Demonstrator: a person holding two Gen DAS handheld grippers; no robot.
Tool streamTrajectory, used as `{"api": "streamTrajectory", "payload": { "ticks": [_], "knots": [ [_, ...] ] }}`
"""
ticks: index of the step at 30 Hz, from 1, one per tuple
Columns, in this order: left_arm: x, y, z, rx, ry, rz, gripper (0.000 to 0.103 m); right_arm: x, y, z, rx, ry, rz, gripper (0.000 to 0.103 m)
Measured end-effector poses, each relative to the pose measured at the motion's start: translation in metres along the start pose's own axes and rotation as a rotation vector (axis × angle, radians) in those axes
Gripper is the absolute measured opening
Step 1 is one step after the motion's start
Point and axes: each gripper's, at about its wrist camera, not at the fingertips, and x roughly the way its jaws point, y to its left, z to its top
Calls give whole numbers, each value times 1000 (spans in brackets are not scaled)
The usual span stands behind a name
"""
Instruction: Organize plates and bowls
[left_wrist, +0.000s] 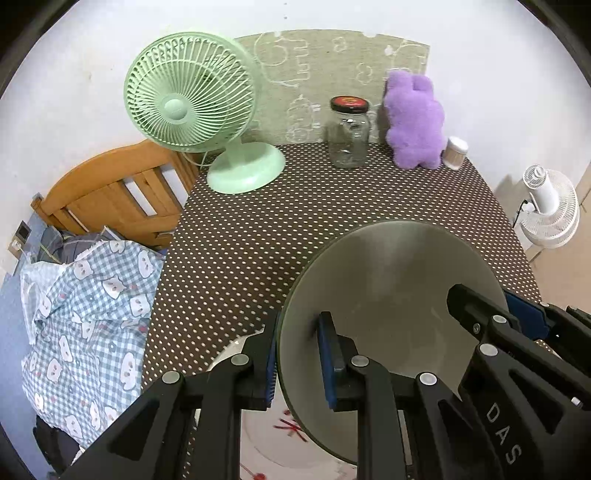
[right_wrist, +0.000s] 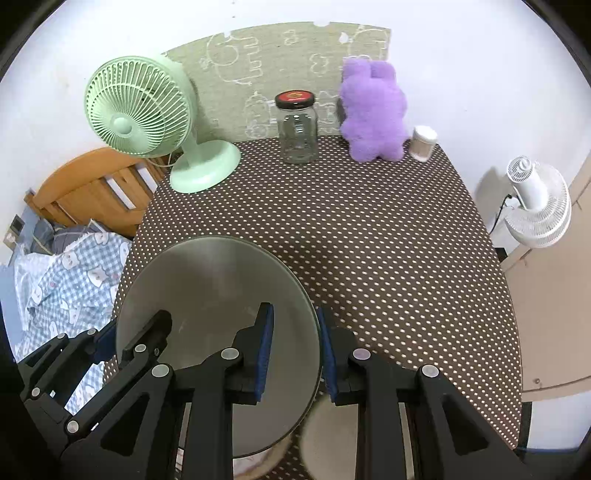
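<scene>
Both grippers grip one grey bowl (left_wrist: 391, 280) by opposite sides of its rim, and it hangs clear above the dotted table (left_wrist: 258, 229).

Left gripper (left_wrist: 299, 358): jaws clamped on the bowl's rim, one blue pad outside the wall, the other inside. From these jaws the bowl's body lies to the right and ahead.

Right gripper (right_wrist: 293, 354): jaws likewise clamped across the rim, one pad inside, one outside. From these jaws the bowl lies to the left and ahead. The other gripper shows at the far rim in each view.

The bowl is round, so no long axis governs; the line between the two grips does. Neither hand is nearer; the load is shared.

Below and behind the left jaws lies a white plate (left_wrist: 266, 443) with red marks, partly hidden by the bowl. Judgement: if the bowl is meant to go down there, both grips must descend together to keep it level.
</scene>
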Motion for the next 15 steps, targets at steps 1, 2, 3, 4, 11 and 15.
{"api": "streamTrajectory", "payload": {
  "ticks": [1, 2, 3, 4, 11, 15],
  "knots": [
    [-2, -5, -2, -1, -1, -1, 17, -2, -4, -1, 1, 0, 3, 28],
    [-4, -9, -4, -1, -3, -1, 17, -5, -10, -3, 3, 0, 5, 28],
    [-6, -13, -6, 0, -3, 0, 17, -6, -14, -5, 2, 0, 6, 28],
    [-7, -18, -8, 0, -4, -1, 17, -8, -18, -7, 2, 0, 7, 28],
    [-16, -50, -20, 0, -6, -7, 17, -19, -50, -22, 9, -3, 8, 28],
    [-20, -64, -28, -5, -5, -12, 17, -24, -66, -31, 2, -4, 5, 28]
  ]
}}
